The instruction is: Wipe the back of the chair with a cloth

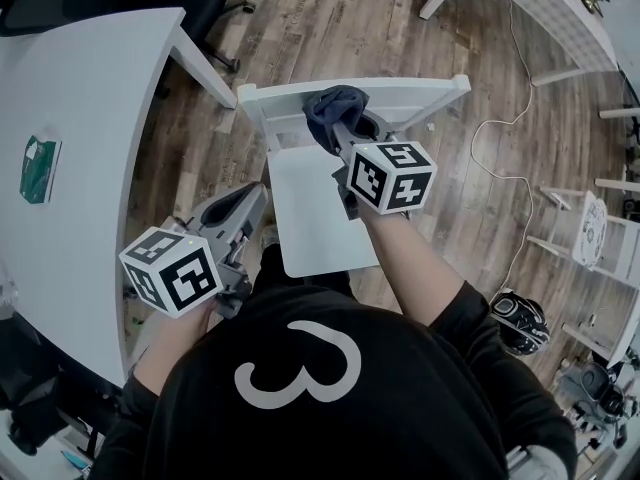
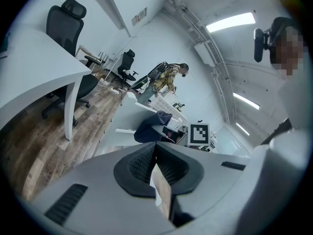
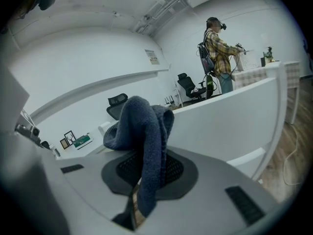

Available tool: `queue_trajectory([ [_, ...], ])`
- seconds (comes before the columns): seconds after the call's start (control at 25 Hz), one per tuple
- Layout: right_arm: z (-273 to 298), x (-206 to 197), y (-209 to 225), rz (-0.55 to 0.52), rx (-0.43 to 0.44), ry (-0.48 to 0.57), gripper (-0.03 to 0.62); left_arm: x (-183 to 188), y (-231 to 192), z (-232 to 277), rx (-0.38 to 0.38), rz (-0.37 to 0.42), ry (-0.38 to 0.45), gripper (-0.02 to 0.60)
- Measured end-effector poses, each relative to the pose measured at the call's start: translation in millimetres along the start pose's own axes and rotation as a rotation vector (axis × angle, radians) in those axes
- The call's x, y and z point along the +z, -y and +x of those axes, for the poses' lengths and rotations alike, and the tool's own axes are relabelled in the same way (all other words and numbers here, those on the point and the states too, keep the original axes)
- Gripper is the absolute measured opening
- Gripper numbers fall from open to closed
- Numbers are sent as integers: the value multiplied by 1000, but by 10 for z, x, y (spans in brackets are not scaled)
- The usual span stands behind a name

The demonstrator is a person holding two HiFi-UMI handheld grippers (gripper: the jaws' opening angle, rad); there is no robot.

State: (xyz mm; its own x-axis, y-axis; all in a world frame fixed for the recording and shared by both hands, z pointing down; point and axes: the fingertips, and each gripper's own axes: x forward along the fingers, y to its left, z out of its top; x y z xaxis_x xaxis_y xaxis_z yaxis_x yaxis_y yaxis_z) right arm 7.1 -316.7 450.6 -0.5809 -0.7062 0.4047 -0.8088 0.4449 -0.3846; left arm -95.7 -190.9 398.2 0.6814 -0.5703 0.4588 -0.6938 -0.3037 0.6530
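Wood-plank flooring lies under a white chair that stands beside a white table; the chair's back rail is on the side away from me. My right gripper has its jaws clamped on the dark blue cloth, whose bunched bulk sits on the rail's top edge towards its left end. My left gripper hangs well back by the table, jaws together with nothing between them.

To wipe well, I judge I should press the cloth's bulk down, not the jaw tips, and draw it along the rail in one even stroke towards the far corner; then I should drop to the face of the back below. From above the cloth seems only partly flattened, though I cannot be sure; a firmer lean would help. The free gripper could steady the chair if it shifts.
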Motion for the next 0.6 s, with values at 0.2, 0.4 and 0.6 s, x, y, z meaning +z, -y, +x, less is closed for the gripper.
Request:
queue_trajectory([
  [0.2,-161,39,301,9,-39,4,51,-92,147,107,0,-12,8,14],
  [0.4,-330,102,567,-1,-59,5,51,-119,333,173,6,-12,27,14],
  [0.6,-457,129,861,-2,-75,7,51,-128,438,204,28,-15,57,14],
])
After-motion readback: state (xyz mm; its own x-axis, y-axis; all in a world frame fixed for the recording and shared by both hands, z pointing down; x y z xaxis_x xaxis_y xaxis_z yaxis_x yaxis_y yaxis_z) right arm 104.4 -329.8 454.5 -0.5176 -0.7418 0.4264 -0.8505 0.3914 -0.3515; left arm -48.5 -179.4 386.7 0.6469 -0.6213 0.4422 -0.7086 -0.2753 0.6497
